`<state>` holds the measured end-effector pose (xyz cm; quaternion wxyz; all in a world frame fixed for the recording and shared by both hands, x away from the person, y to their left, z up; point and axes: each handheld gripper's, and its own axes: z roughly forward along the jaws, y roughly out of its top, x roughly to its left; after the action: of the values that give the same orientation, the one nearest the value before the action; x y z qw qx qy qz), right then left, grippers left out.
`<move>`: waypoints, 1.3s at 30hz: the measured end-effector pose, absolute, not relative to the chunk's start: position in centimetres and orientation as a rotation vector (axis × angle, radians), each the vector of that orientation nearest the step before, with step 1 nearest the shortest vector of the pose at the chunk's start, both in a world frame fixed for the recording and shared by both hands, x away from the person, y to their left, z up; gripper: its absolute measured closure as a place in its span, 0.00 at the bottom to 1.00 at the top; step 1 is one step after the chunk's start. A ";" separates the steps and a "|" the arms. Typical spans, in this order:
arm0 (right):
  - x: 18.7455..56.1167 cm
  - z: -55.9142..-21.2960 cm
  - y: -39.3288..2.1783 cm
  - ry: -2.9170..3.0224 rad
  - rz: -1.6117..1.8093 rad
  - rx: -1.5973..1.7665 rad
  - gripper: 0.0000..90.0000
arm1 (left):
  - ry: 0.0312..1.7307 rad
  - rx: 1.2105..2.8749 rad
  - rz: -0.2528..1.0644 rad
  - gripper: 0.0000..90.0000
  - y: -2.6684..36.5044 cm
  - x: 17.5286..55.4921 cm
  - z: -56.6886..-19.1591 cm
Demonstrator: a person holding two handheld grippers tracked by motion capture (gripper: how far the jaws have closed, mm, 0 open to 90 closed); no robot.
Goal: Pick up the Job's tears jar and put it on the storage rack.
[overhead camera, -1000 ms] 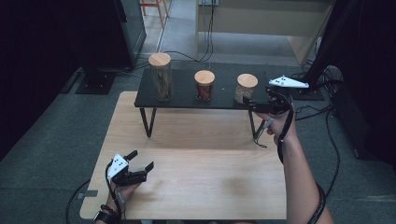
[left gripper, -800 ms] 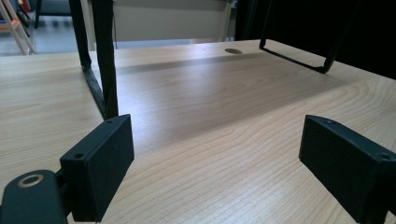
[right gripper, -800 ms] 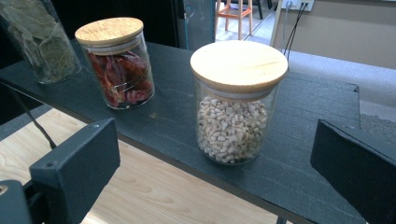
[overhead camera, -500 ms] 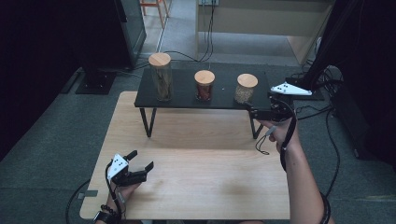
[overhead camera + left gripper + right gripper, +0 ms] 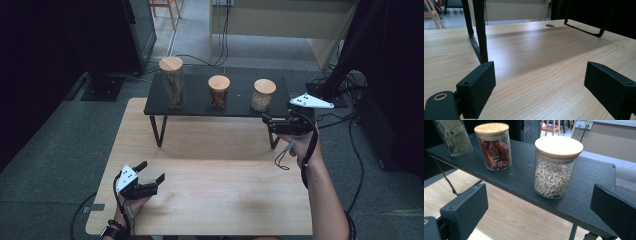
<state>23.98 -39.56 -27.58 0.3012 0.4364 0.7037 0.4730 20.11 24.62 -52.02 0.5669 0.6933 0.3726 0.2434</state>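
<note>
Three wood-lidded glass jars stand in a row on a low black shelf (image 5: 200, 107): a tall one with dried leaves (image 5: 171, 82), one with red chillies (image 5: 218, 91) and one with pale beans (image 5: 263, 95). My right gripper (image 5: 267, 122) hovers open just in front of the shelf's right end, pointing left below the bean jar. In the right gripper view the bean jar (image 5: 555, 167) stands a short way beyond the spread jaws of the right gripper (image 5: 539, 197), untouched. My left gripper (image 5: 151, 171) rests open low over the table's near left, nothing between its jaws (image 5: 541, 82).
The shelf stands on thin black wire legs (image 5: 157, 131) at the far side of a light wooden table (image 5: 215, 190). Cables (image 5: 350, 145) trail on the grey floor to the right. A dark cabinet (image 5: 110, 35) stands at the back left.
The right gripper has drifted slightly lower and nearer in the high view, staying in front of the shelf's right end. The left gripper has not moved.
</note>
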 end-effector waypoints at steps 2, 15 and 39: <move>23.9 -27.7 -39.6 1.873 1.252 1.152 0.01 | 0.877 1.628 0.572 0.11 24.6 20.1 -52.0; 22.8 -28.2 -40.2 1.872 1.233 1.134 0.01 | 0.872 1.633 0.577 0.11 24.5 20.1 -52.0; 20.8 -30.0 -41.6 1.865 1.215 1.138 0.02 | 0.868 1.643 0.585 0.11 24.3 20.0 -51.9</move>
<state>20.76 -41.63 -30.02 0.3153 0.4318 0.7080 0.4613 19.97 24.34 -51.94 0.5619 0.6977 0.3684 0.2486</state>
